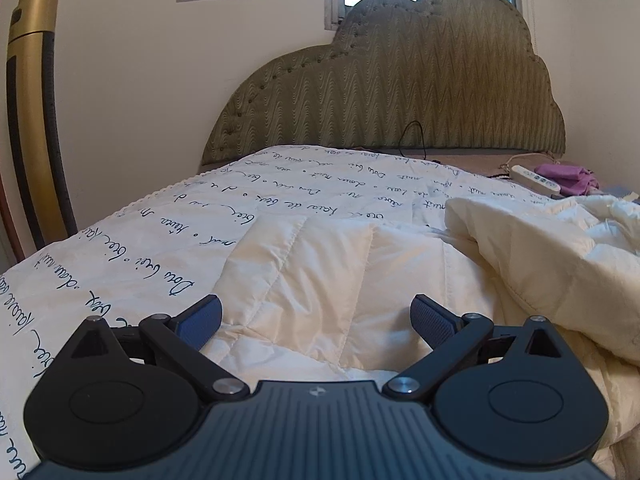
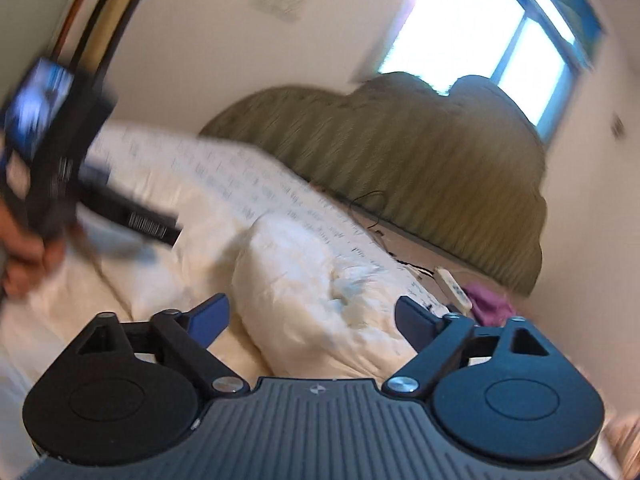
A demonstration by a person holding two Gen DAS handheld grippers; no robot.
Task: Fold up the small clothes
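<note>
Garment of cream quilted fabric [image 1: 320, 272] lies flat on the script-printed white bedspread [image 1: 160, 232], spread for folding. We hold the left gripper [image 1: 316, 320] released above its near edge; the right gripper [image 2: 312, 320] hangs released over the bunched portion [image 2: 320, 280], grasping nothing.

A cream quilted garment [image 1: 320, 280] lies partly folded on the bed, its stitched panel flat at the centre of the left wrist view. Toward three o'clock, a looser bunched part [image 1: 560, 248] is heaped higher, its edge turned over in wrinkles.
</note>
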